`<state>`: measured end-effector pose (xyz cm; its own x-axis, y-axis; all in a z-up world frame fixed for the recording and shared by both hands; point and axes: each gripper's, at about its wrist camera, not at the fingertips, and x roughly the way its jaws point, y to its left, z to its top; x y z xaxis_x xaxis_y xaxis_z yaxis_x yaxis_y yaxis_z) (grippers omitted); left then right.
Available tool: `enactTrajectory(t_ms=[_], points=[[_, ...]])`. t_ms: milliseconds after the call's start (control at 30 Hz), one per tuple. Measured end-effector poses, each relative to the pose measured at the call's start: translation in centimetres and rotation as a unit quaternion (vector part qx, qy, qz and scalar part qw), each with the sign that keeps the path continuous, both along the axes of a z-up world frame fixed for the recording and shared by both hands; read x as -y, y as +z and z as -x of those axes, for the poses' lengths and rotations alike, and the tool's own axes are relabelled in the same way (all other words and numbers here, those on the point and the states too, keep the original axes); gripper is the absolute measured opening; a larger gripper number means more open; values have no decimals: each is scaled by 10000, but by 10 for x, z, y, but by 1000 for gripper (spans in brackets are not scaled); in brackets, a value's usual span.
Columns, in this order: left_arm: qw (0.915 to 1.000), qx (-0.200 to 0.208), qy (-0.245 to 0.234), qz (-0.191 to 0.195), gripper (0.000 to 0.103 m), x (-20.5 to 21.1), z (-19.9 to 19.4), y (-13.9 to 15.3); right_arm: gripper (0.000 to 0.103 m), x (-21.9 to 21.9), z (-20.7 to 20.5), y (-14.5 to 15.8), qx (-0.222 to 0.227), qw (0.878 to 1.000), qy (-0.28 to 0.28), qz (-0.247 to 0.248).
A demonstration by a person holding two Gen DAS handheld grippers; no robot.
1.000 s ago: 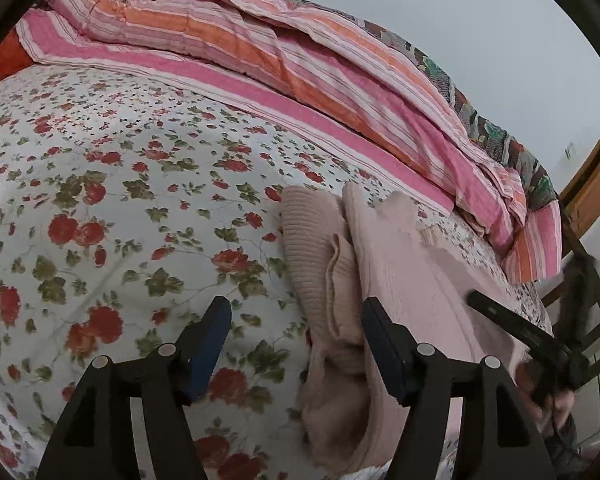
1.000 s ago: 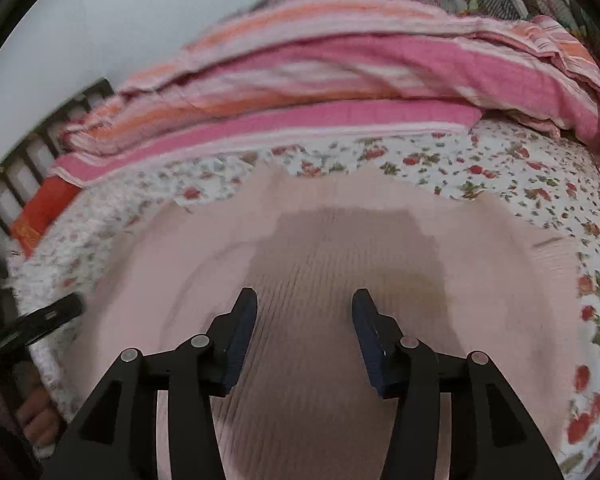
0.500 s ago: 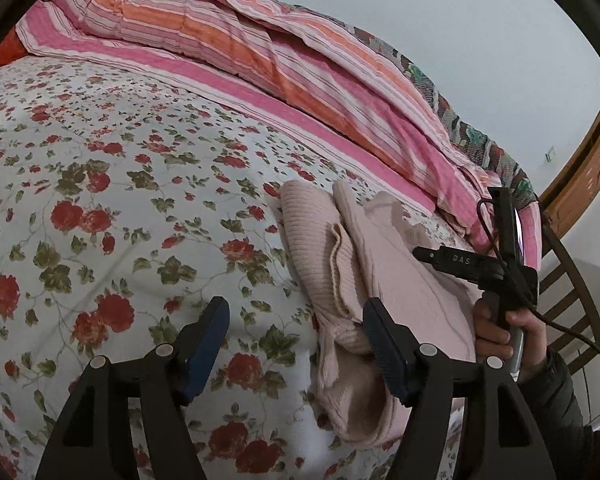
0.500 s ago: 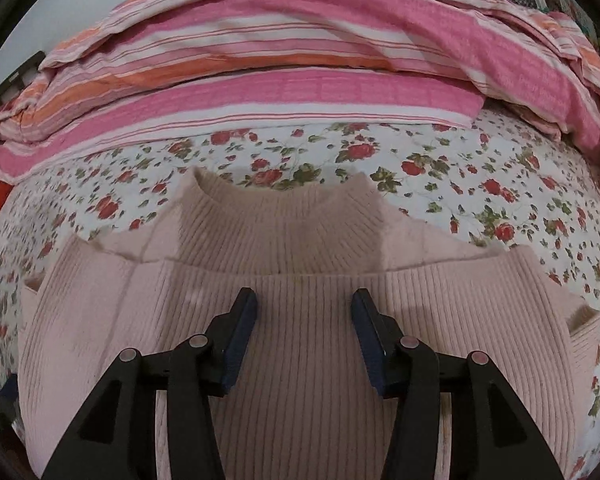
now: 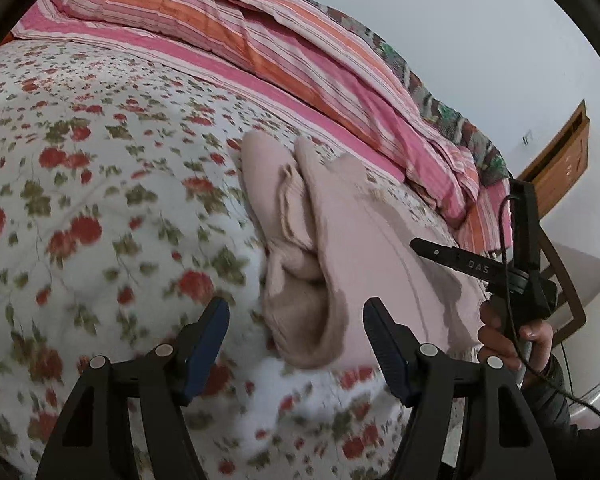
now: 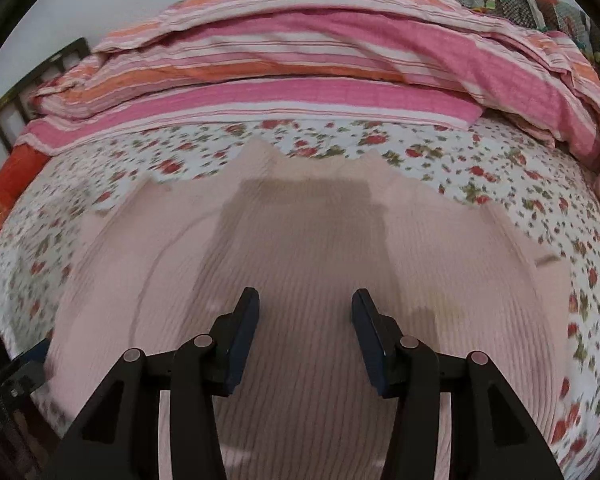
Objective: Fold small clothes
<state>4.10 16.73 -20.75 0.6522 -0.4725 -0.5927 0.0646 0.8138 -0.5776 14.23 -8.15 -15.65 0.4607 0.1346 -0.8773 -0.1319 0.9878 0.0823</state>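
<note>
On the floral bedspread (image 5: 100, 184) lies a pale pink ribbed sweater (image 6: 300, 264), partly folded, and my left gripper (image 5: 296, 340) and right gripper (image 6: 304, 320) hover over it, jaws parted and empty, so I should pinch an edge squarely.

This is a bedroom in a home. A bed with a white quilted cover printed with red flowers (image 5: 100, 208) fills the view. Behind this cover lies a pink and orange striped duvet (image 6: 300, 72), near a plain pale wall (image 5: 480, 40).
</note>
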Motion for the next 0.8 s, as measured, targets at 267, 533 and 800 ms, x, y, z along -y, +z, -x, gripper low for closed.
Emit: enactTrajectory(t_ms=[267, 533, 800], points=[[9995, -88, -58, 282, 68, 11, 18, -7, 49, 0, 52, 1, 306, 9993, 212, 20], [9995, -152, -10, 288, 68, 27, 16, -14, 49, 7, 94, -5, 206, 9986, 428, -224], [9988, -27, -50, 483, 67, 32, -7, -11, 49, 50, 122, 15, 525, 9946, 218, -874]])
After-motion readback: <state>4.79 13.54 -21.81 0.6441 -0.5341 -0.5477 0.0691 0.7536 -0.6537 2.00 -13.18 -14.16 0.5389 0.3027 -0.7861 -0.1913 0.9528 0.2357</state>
